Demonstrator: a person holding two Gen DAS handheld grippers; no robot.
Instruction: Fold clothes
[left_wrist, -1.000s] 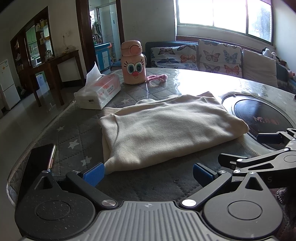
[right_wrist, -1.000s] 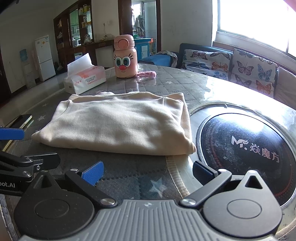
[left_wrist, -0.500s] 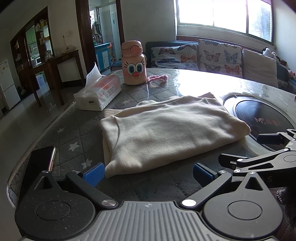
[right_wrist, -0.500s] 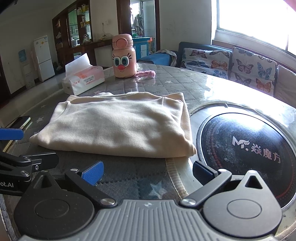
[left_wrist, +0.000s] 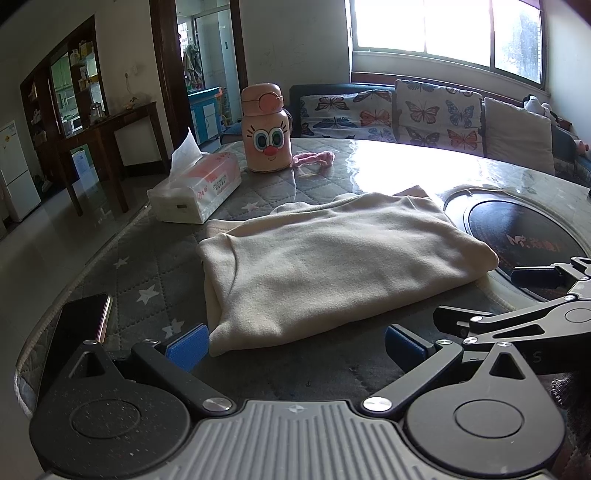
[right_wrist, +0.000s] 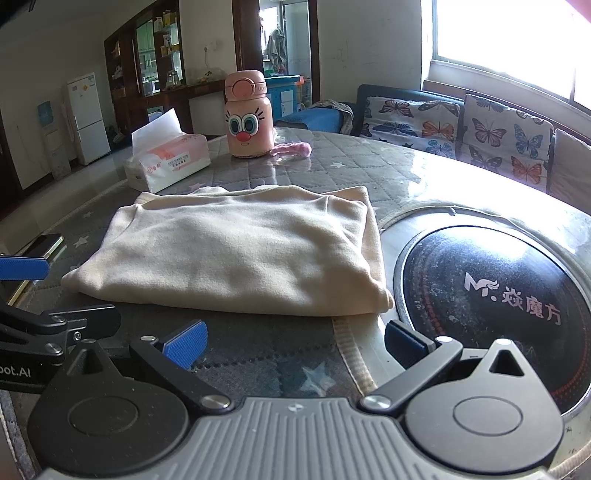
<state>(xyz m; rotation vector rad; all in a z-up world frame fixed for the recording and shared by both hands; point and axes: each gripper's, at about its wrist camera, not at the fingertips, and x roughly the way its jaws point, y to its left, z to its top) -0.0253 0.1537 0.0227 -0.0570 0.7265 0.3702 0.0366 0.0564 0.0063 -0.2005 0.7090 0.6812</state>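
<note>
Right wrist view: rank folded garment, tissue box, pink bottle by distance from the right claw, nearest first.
1. Folded cream garment, on the table just ahead of the open right claw.
2. Tissue box, beyond the garment, far left.
3. Pink cartoon bottle, farthest, back centre.

A folded garment (left_wrist: 325, 269) is laid flat in the middle of the round table (left_wrist: 388, 166), on the quilted cover (left_wrist: 147, 258). Behind it, toward the far edge, a tissue box (left_wrist: 195, 192) is set at the left, a bottle (left_wrist: 266, 129) just to its right, and a small fabric band (left_wrist: 314, 158) beside the bottle. A phone (left_wrist: 83, 321) is placed near the table's left edge. A round hob (right_wrist: 491, 306) is set into the tabletop at the garment's right, its rim just beside the garment's right edge. A sofa (left_wrist: 424, 118) is seen behind the table.
</note>
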